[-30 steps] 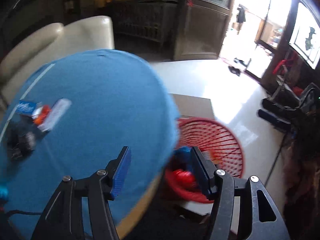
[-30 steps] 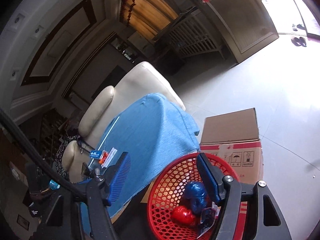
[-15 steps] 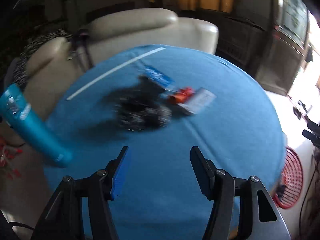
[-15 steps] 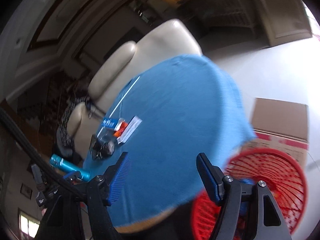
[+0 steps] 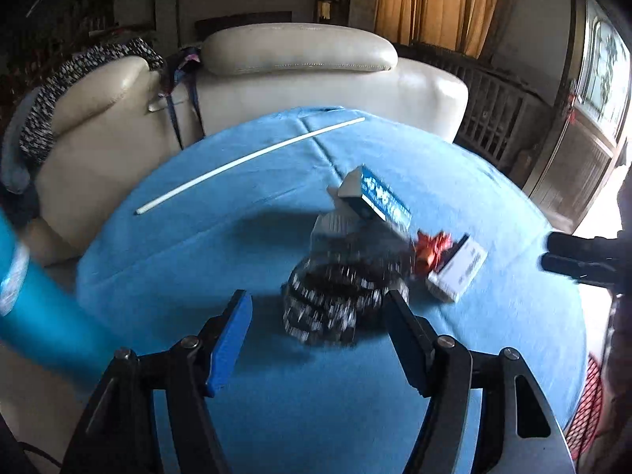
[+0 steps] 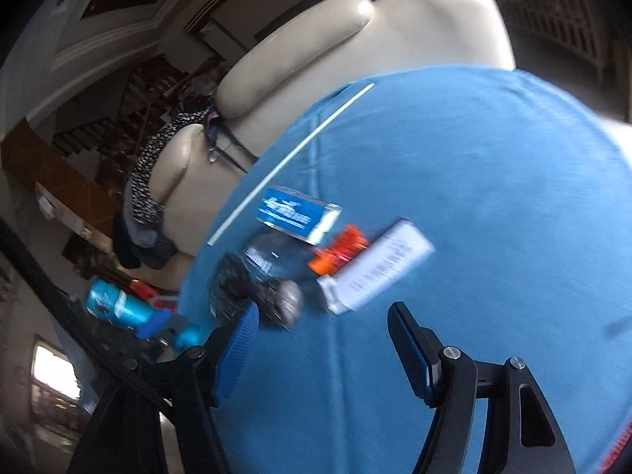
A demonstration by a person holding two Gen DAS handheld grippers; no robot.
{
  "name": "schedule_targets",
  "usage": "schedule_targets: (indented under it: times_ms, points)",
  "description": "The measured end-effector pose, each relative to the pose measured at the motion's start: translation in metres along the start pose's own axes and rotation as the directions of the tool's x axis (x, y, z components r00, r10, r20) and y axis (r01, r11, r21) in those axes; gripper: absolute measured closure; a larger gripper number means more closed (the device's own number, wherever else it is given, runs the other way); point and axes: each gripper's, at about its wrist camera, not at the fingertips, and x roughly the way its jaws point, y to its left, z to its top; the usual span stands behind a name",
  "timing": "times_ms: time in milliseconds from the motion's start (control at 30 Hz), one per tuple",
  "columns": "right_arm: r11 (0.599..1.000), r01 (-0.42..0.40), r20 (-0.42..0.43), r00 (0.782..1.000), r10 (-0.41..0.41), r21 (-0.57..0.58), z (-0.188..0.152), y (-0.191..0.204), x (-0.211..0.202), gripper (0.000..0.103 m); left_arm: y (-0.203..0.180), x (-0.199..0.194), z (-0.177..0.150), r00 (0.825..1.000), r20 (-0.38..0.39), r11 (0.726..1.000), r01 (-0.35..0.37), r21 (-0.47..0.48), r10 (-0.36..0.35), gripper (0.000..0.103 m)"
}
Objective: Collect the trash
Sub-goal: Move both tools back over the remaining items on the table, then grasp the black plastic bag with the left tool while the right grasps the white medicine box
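Note:
A small pile of trash lies on the blue tablecloth: a crumpled black wrapper, a blue box, an orange wrapper and a white box. My left gripper hovers just short of the black wrapper, its jaws opening with nothing pressed between them. My right gripper is open and empty, close in front of the white box, with the orange wrapper, blue box and black wrapper beyond. A thin white stick lies farther back.
A cream sofa stands behind the table with dark cloth draped on it. A red mesh basket shows at the table's right edge. A teal cylinder blurs past on the left. Dark gripper parts reach in from the right.
Both views have swung away from the red basket and onto the table's trash pile, which now sits close ahead. The left jaws stand slightly wider apart.

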Motion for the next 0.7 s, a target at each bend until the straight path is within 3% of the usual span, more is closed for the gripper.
schedule_targets:
  times_ms: [133,233,300,367,433,533,700]
  points:
    - [0.997,0.061,-0.035,0.998,-0.059,0.054,0.019,0.0,0.038,0.035,0.01,0.028,0.008,0.999,-0.021,0.997,0.037,-0.063,-0.039,0.033]
    - [0.979,0.162,-0.062,0.986,-0.156,0.12,0.022,-0.011,0.057,0.049,0.014,0.047,0.008,0.997,-0.043,0.993,0.063,-0.096,-0.068,0.035]
    - [0.957,0.253,-0.078,0.967,-0.244,0.145,0.023,-0.019,0.064,0.052,0.011,0.058,0.006,0.993,-0.064,0.991,0.091,-0.096,-0.097,0.051]
    - [0.929,0.315,-0.099,0.948,-0.301,0.195,0.025,-0.03,0.074,0.052,0.007,0.068,0.004,0.988,-0.094,0.99,0.111,-0.091,-0.119,0.08]
    - [0.913,0.34,-0.118,0.94,-0.321,0.225,0.028,-0.037,0.083,0.052,0.004,0.073,0.002,0.984,-0.109,0.987,0.132,-0.093,-0.142,0.091]
    - [0.905,0.354,-0.135,0.934,-0.33,0.237,0.035,-0.036,0.099,0.052,0.001,0.07,-0.002,0.985,-0.1,0.988,0.134,-0.077,-0.142,0.097]
    - [0.861,0.462,-0.175,0.885,-0.432,0.211,0.047,-0.025,0.13,0.052,-0.002,0.053,-0.015,0.978,-0.101,0.983,0.179,-0.05,-0.183,0.1]
